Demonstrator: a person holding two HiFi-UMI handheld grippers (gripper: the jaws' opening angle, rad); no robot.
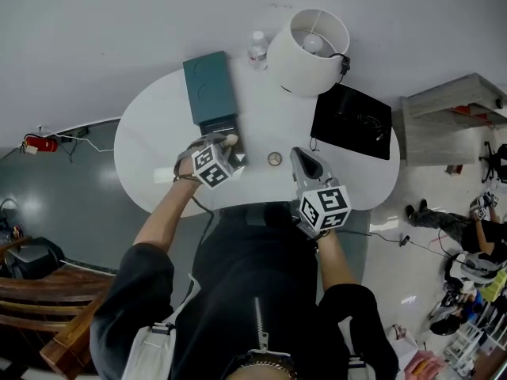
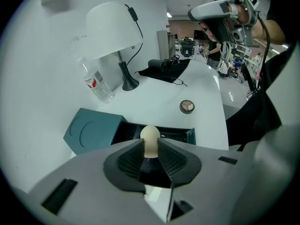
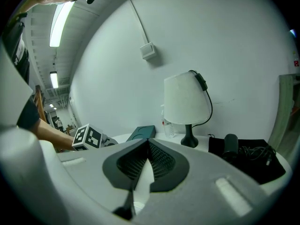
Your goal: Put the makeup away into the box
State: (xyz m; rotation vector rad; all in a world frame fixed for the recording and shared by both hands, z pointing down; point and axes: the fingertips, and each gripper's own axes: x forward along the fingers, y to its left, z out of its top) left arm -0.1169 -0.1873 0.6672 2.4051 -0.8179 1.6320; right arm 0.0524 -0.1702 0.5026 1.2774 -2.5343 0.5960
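My left gripper (image 1: 228,147) is shut on a beige egg-shaped makeup sponge (image 2: 150,138), whose rounded tip pokes out above the pads. It hangs just over the near end of the open box (image 2: 174,134), a dark tray with a teal lid (image 1: 209,87) folded back behind it. A round eyeshadow compact (image 1: 274,159) lies on the white table (image 1: 150,172) between the two grippers; the left gripper view also shows this compact (image 2: 187,107). My right gripper (image 1: 298,157) hovers at the table's near edge, shut and empty; in its own view the right gripper (image 3: 148,142) has its tips touching.
A white lamp (image 1: 309,39) and a clear water bottle (image 1: 257,50) stand at the back of the table. A black cloth with a dark device (image 1: 351,120) covers the right side. A wooden chair (image 1: 47,299) is at lower left.
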